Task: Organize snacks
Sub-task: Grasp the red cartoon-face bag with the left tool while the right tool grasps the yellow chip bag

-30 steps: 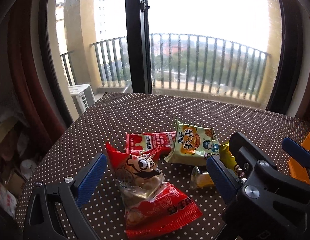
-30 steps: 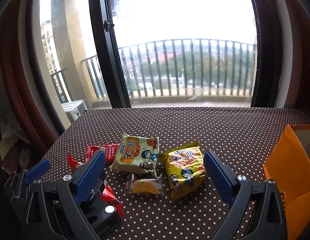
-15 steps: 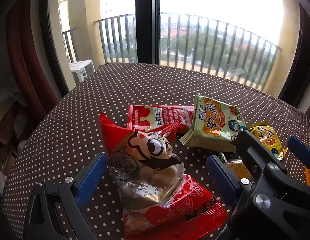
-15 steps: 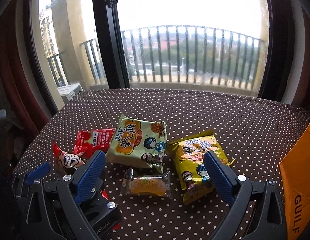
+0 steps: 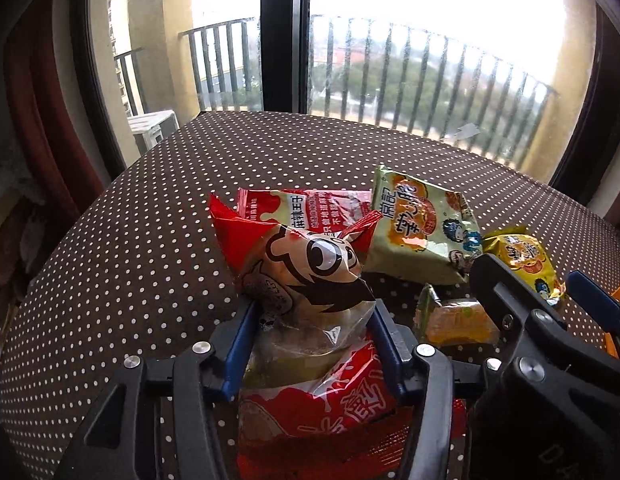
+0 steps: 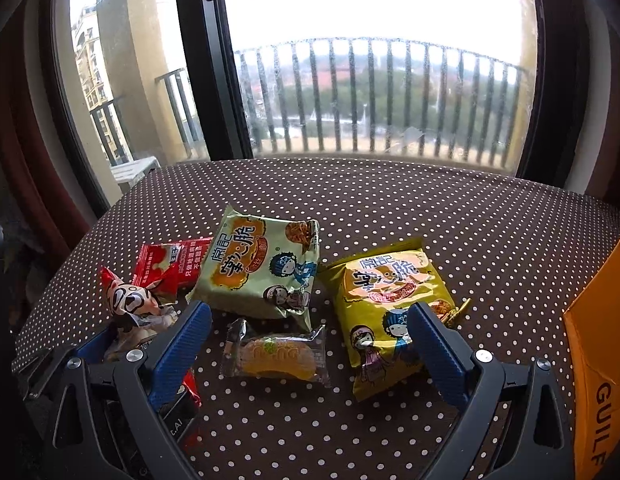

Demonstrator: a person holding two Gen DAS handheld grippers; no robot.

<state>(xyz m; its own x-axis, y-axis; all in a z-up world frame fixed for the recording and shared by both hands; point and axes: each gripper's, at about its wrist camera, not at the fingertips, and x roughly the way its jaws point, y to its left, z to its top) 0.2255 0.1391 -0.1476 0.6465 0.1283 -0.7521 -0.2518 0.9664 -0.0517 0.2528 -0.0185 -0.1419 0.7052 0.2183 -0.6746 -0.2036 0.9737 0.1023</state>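
Observation:
A red snack bag (image 5: 310, 264) with a cartoon face stands between the blue pads of my left gripper (image 5: 310, 312). The jaws are closing and both pads press into its sides. The same bag (image 6: 129, 300) shows at the left of the right wrist view. My right gripper (image 6: 310, 316) is open, low over the table. A small clear packet with an orange cake (image 6: 275, 354) lies between its fingers, untouched. A yellow noodle-snack bag (image 6: 390, 300) lies against the right finger, a green one (image 6: 261, 268) just beyond, and a flat red packet (image 6: 165, 264) at the left.
The snacks lie on a brown table with white polka dots (image 6: 390, 200), in front of a balcony window. An orange paper bag (image 6: 598, 360) stands at the table's right edge. Dark red curtains hang at the left.
The left jaws, wide apart in both earlier frames, have closed onto the red cartoon bag. Both grippers have sunk toward the table. The right jaws stay wide.

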